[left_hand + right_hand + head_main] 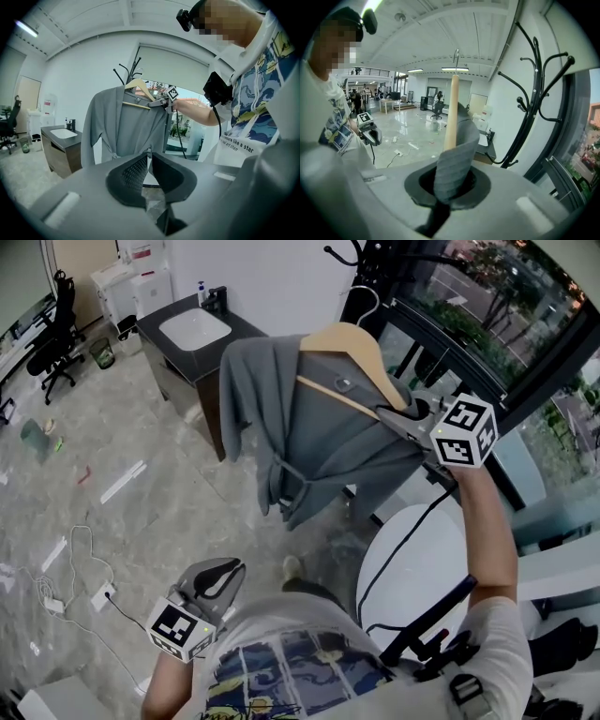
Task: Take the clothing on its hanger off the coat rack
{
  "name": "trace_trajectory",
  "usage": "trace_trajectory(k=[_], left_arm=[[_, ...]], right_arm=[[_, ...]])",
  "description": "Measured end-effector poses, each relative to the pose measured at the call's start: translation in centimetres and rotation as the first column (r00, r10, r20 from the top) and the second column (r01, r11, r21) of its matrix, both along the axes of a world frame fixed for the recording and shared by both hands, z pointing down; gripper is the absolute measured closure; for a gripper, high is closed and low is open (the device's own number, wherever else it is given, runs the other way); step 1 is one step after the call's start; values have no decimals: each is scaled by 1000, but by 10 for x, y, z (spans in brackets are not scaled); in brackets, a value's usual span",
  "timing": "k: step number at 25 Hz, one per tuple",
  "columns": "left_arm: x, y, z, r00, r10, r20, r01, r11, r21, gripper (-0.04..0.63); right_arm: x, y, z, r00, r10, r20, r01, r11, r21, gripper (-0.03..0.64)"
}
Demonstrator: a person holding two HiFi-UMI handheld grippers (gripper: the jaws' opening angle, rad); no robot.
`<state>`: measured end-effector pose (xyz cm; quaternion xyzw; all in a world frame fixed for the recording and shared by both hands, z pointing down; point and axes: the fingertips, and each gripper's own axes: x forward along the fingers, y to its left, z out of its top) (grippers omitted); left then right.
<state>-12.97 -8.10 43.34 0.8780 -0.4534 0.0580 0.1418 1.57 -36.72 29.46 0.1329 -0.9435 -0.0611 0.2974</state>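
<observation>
Removal step: right gripper (396,414) clamps hanger (342,338) through grey robe (309,446) (hook seemingly clear of coat rack (529,119), upper right); left gripper (225,574) closed, empty. Next: carry it away.

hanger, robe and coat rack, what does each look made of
Hanger: looks like pale wood, smooth matte tan; its hook seems to be bright metal wire.
Robe: soft matte grey cloth that hangs in loose folds, with a fine ribbed weave up close; fibre unclear.
Coat rack: thin curved black arms with a slight sheen, probably painted metal.
</observation>
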Motion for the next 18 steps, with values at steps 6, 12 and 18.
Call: trace_trajectory(k=[6,12,18], left_arm=[[-9,32,2,1000,2,-2,-2,1000,-10,560],[-8,55,1,1000,28,9,-27,999,-18,560],[-11,73,-1,1000,26,5,-26,1000,-11,560]], right_arm=[[-20,70,-3,998,-48,35,48,999,7,614],[-31,123,-1,995,-90,49,89,996,14,614],[-37,175,5,991,-128,46,127,992,22,614]])
